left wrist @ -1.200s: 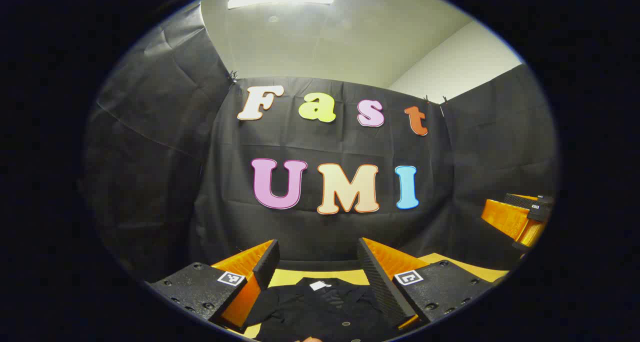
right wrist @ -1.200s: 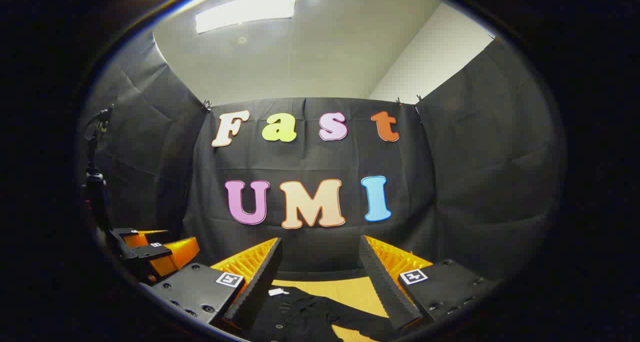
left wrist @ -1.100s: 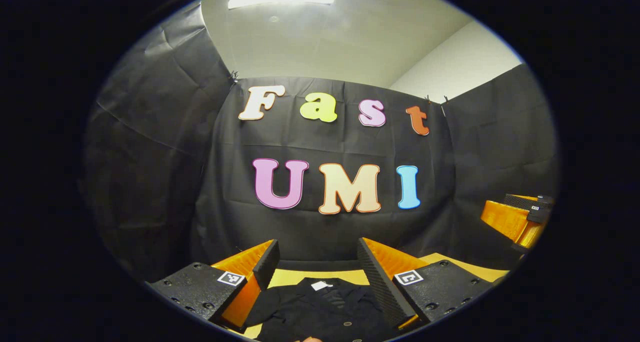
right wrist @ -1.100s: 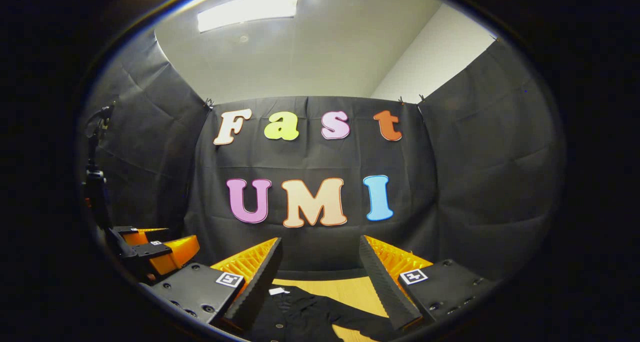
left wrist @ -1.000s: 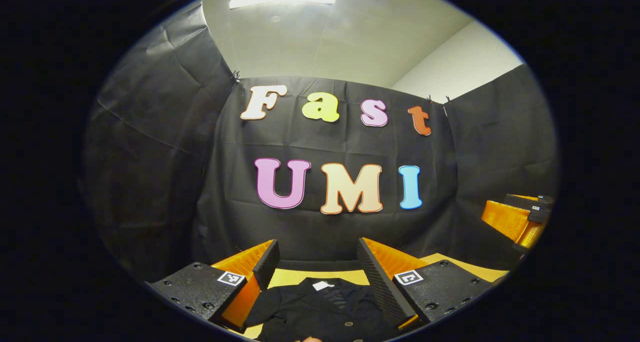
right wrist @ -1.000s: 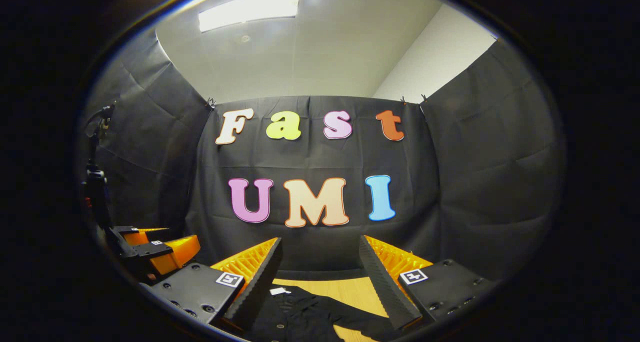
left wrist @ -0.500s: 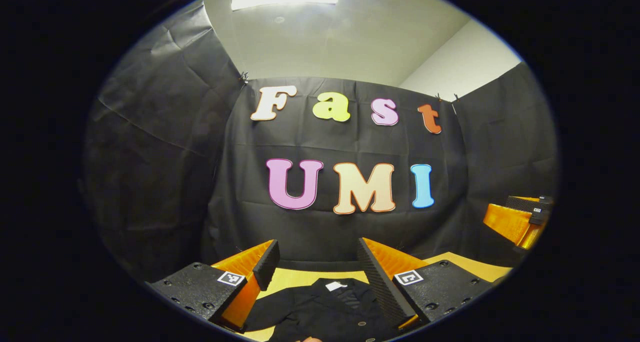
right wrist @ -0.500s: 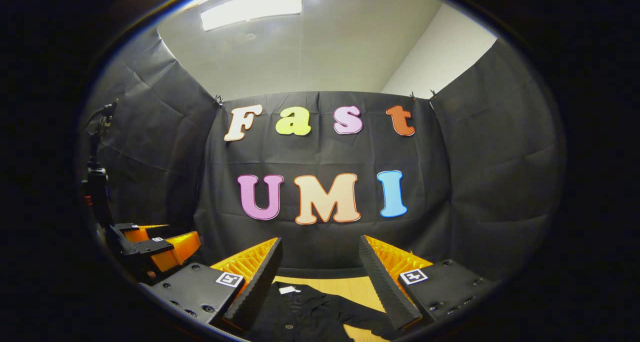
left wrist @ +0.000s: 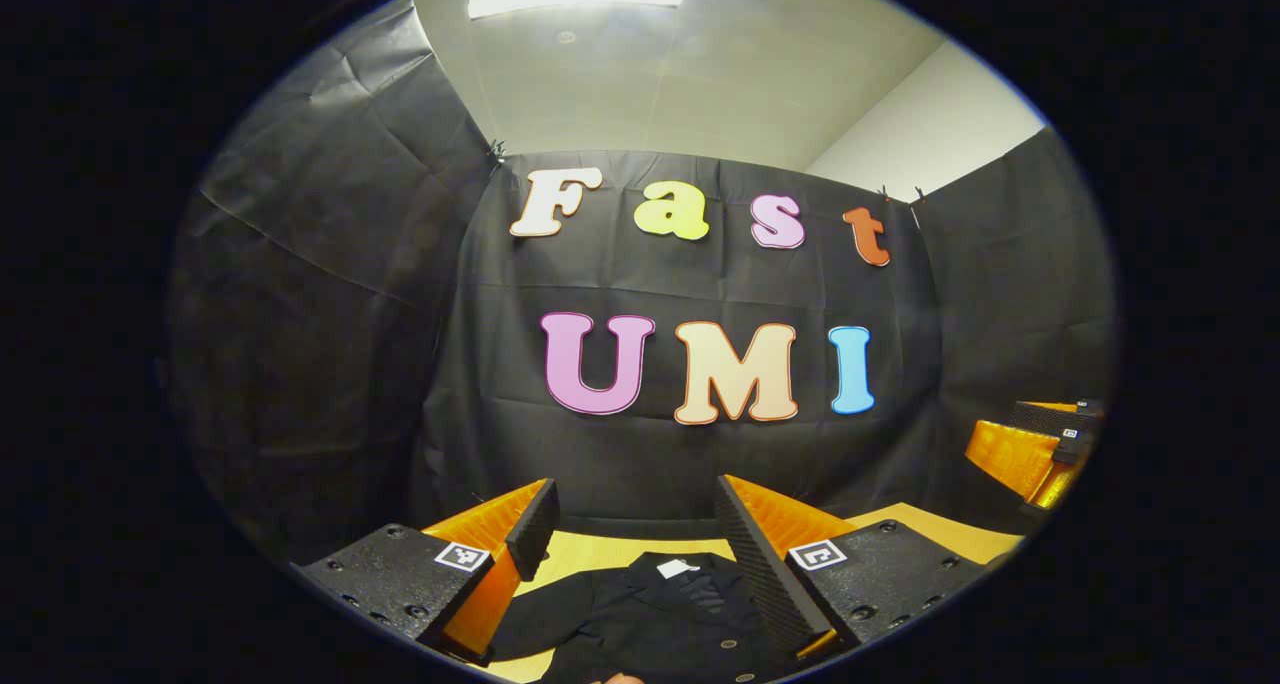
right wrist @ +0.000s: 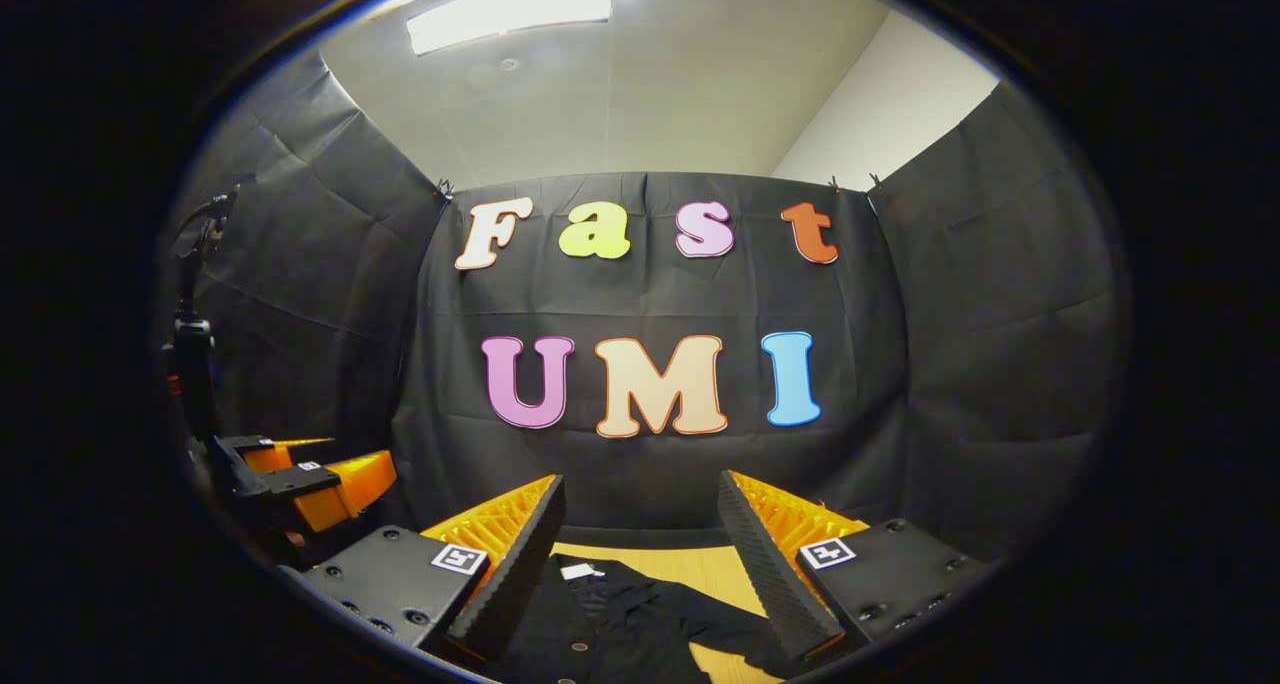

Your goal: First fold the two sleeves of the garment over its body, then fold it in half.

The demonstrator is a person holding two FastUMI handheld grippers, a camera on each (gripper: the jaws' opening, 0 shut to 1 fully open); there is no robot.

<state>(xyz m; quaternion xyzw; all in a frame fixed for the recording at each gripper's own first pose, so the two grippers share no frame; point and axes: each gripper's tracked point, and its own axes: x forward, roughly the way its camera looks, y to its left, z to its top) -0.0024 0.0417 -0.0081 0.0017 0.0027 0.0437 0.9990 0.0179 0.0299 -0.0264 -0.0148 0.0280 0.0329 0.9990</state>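
Note:
A black buttoned garment (left wrist: 650,624) lies flat on the yellow wooden table (left wrist: 590,549), its white neck label (left wrist: 677,568) toward the far wall. My left gripper (left wrist: 635,499) hangs open above its collar area, holding nothing. In the right gripper view the same garment (right wrist: 610,624) sits under my open right gripper (right wrist: 640,489), with one sleeve (right wrist: 735,636) stretching out to the right over the table (right wrist: 700,564). The right gripper (left wrist: 1040,444) appears at the far right of the left gripper view. The left gripper (right wrist: 310,489) appears at the low left of the right gripper view.
Black cloth walls close the booth on three sides, close behind the table's far edge. A dark stand (right wrist: 190,344) rises at the left in the right gripper view. Bare table shows beyond the collar and beside the sleeve.
Both views have swung slightly left and tipped down, so the wall has drifted right and more of the garment shows between the fingers. Both grippers stay open.

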